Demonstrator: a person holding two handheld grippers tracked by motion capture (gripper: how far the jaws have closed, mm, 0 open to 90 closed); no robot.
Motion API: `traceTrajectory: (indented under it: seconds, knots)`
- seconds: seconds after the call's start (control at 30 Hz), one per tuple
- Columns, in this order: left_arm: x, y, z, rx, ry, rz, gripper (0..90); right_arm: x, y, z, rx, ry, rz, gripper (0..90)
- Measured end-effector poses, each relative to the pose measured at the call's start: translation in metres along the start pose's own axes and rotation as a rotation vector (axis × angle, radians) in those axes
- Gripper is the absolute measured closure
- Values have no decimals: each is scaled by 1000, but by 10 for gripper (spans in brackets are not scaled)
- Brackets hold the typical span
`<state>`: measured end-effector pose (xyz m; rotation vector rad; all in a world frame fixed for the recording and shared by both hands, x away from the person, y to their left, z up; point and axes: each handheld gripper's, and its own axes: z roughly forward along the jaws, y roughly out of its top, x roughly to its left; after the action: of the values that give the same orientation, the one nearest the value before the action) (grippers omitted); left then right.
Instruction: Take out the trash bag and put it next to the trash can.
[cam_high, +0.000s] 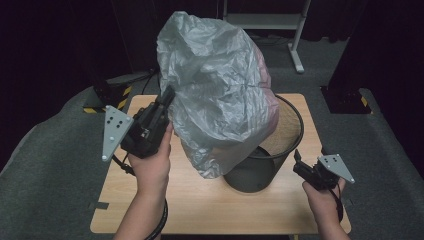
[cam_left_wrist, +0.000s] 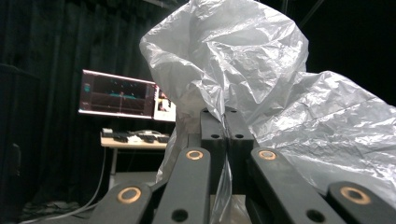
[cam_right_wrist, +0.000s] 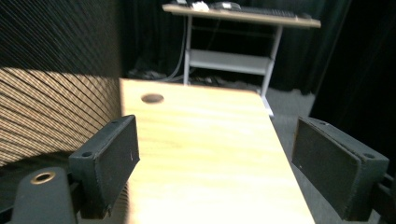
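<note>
We hold a large grey plastic bag (cam_high: 217, 95) up over the table (cam_high: 200, 200), its crumpled bulk billowing above and partly in front of a dark mesh bin (cam_high: 285, 130) that stands on the far right part of the tabletop. The bag's lower end hangs down to the bin's near left rim, and a faint pink tint shows through the film on its right side.

Our left gripper (cam_high: 167, 97) sits at the bag's left edge, raised above the table, with the left hand (cam_high: 150, 165) wrapped around its body. In the left gripper view, its 2 jaws are pressed together on a fold of the bag (cam_left_wrist: 261, 84), and a thin strip of film runs down between them. Beyond the bag in that view, a monitor (cam_left_wrist: 119, 95) glows above a desk (cam_left_wrist: 133, 140) on the far left.

Our right gripper (cam_high: 297, 159) is low, near the right edge of the table and just beside the bin's near right side, held by the right hand (cam_high: 322, 197). In the right gripper view, its jaws stand spread wide with nothing between them but bare tabletop (cam_right_wrist: 210, 154); the bin's mesh wall (cam_right_wrist: 51, 107) rises close on the left, apart from the left pad (cam_right_wrist: 114, 161).
</note>
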<state>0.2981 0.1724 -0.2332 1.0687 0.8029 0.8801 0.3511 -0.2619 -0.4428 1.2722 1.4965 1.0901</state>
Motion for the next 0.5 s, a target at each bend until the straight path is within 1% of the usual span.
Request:
traceTrajectory:
  seconds: [0.03,0.07,0.1,0.13,0.17,0.2,0.23,0.27,0.33,0.37,0.5]
  knots:
    - [1,2,-1,-5,2,3,884,-1,-4,3,20,-6,-3,149]
    - [2,5,-2,-11,4,6,884,-2,-11,9,60,-20,-15,149]
    - [4,6,-2,-15,5,6,884,-2,-11,9,60,-20,-15,149]
    - [5,8,-3,-19,8,6,884,-4,-17,12,82,-19,-20,149]
    - [8,11,-4,-29,13,6,884,-4,-19,13,93,-22,-25,148]
    - [8,11,-4,-29,13,6,884,-4,-21,15,103,-27,-31,149]
    - [10,13,-5,-31,21,15,884,-4,-22,15,107,-32,-32,149]
    - [10,13,-5,-31,21,15,884,-4,-22,15,107,-32,-32,149]
    - [15,14,-8,-44,36,4,884,-4,-23,16,110,-33,-40,149]
    - [15,14,-8,-44,36,4,884,-4,-23,16,110,-33,-40,149]
    - [26,19,-16,-62,62,-1,884,-3,-24,16,111,-27,-49,148]
